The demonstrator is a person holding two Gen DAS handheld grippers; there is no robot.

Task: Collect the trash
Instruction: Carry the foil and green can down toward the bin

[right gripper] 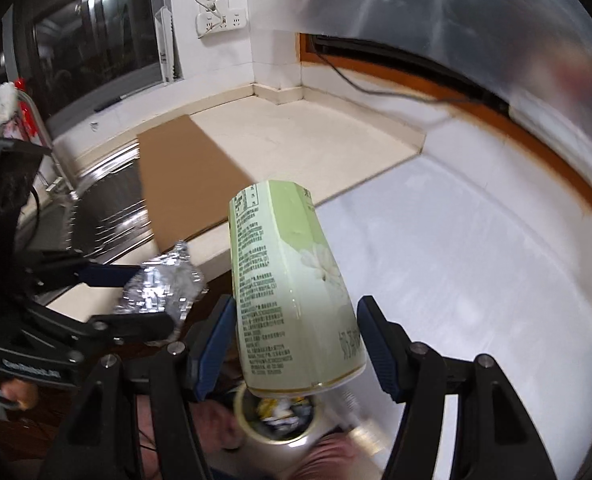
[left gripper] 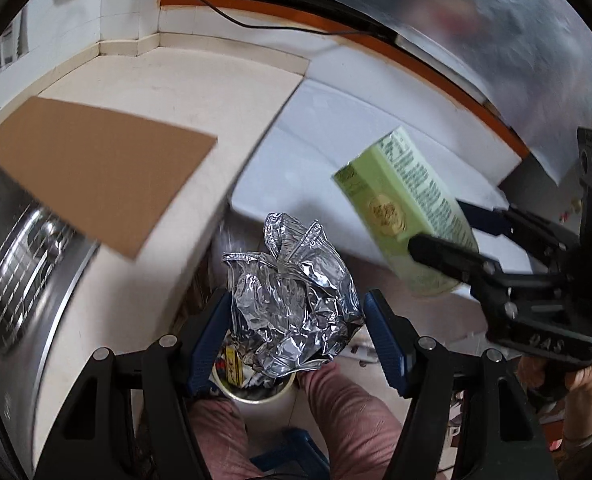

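Observation:
My left gripper is shut on a crumpled ball of silver foil, pressed between its blue pads. It hangs over a cream round bin that holds several scraps. My right gripper is shut on a light green drink container, tilted with its gold-rimmed end toward the bin below. In the left wrist view, the right gripper and the container are at the right. In the right wrist view, the left gripper and the foil are at the left.
A brown cardboard sheet lies on the beige counter beside a steel sink. A white board covers the surface to the right. A black cable runs along the back wall. Legs in pink trousers flank the bin.

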